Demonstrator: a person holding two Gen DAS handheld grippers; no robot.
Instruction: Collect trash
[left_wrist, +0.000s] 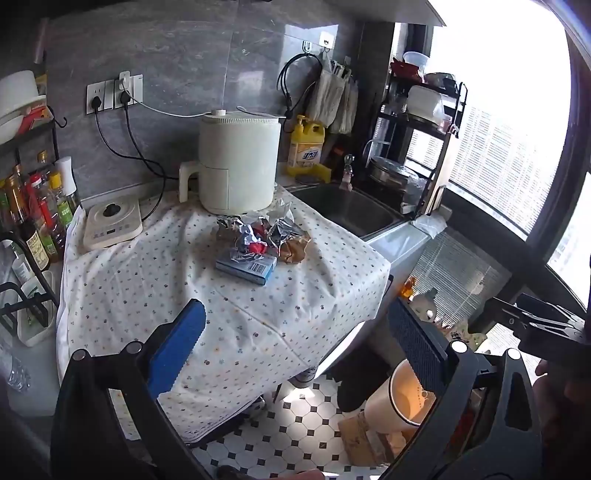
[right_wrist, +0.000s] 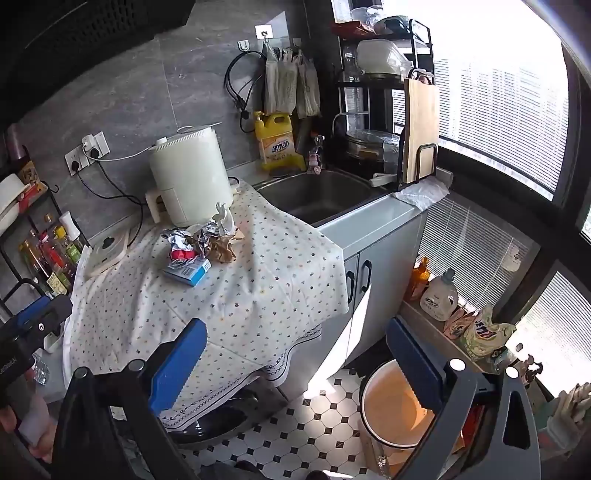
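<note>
Pretty much nothing collected yet, going by how things lie. The whole trash pile is sitting untouched on the cloth-covered surface, well ahead of both grippers and just in front of the white air fryer. In the pile I can make out crumpled foil wrappers, a red-and-white scrap, a crumpled brown paper bag and a small blue box with a barcode, all touching or overlapping each other. There's also what looks like a white tissue at the back of the pile, but it's too blurry for me to be sure.

Left gripper: fingers spread wide apart, nothing between them, hovering over the near edge of the surface. Right gripper: same deal, spread wide and empty, further off to the side of the surface.

The bin is down on the tiled floor, below and just past the right gripper's right finger. It's a white bucket with an orange-lit inside, and I can't see any trash in the part that shows.

So my read: everything is still left to do. Every piece needs grabbing and dropping in the bin, probably the blue box first since it's nearest.
</note>
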